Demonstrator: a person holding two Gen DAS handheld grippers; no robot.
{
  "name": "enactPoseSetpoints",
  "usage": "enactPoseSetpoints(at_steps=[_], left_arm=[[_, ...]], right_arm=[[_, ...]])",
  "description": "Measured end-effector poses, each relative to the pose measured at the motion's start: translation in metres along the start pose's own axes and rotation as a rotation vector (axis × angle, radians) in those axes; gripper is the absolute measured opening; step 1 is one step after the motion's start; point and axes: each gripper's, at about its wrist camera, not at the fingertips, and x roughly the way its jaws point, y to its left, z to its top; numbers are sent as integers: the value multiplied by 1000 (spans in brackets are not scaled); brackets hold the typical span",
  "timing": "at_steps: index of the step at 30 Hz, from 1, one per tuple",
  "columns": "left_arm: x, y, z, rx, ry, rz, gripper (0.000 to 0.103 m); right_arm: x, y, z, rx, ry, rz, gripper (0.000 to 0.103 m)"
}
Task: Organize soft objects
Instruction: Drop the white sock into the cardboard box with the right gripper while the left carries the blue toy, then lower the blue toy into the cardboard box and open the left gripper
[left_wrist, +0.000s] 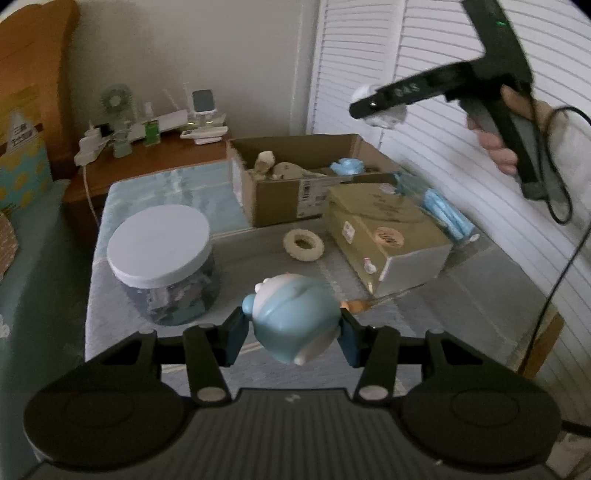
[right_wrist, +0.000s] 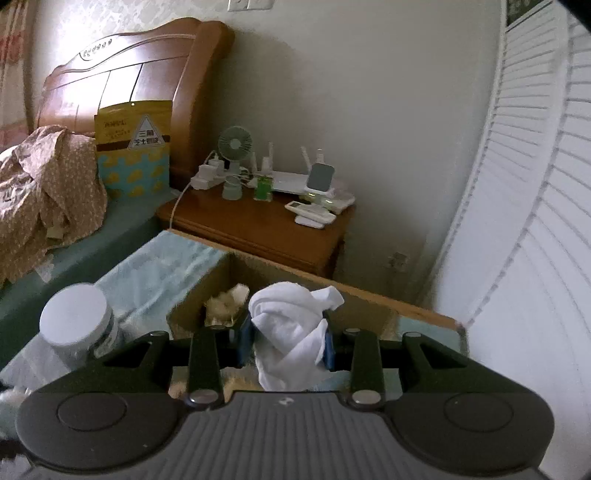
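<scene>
My left gripper (left_wrist: 293, 332) is shut on a light blue and white soft toy (left_wrist: 295, 317) and holds it above the table. My right gripper (right_wrist: 288, 339) is shut on a crumpled white cloth (right_wrist: 291, 332) and hangs over the open cardboard box (right_wrist: 192, 299). In the left wrist view the right gripper (left_wrist: 376, 105) shows high at the upper right with the white cloth (left_wrist: 388, 116), above the open box (left_wrist: 280, 192). The box holds beige plush items (left_wrist: 273, 168) and a blue soft item (left_wrist: 347, 166).
A jar with a white lid (left_wrist: 162, 254) stands at the left of the table. A closed tan box (left_wrist: 384, 236), a beige ring (left_wrist: 303, 244) and blue rolled items (left_wrist: 447, 218) lie at the right. A wooden nightstand (right_wrist: 266, 229) with gadgets stands behind; white louvered doors (right_wrist: 535, 221) at right.
</scene>
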Motion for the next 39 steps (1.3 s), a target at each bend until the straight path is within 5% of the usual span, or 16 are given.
enactPoseSetpoints(at_steps=[5, 13, 28, 39], left_arm=[[-1, 7, -2, -27, 4, 25, 51], [0, 10, 0, -31, 10, 30, 51], [2, 6, 15, 14, 35, 5, 51], [19, -12, 68, 104, 16, -34, 51]], right_arm=[[34, -4, 14, 5, 27, 5, 42], [39, -6, 1, 11, 18, -44, 100], [-31, 7, -45, 65, 24, -33, 103], [-63, 21, -97, 157, 61, -83, 103]])
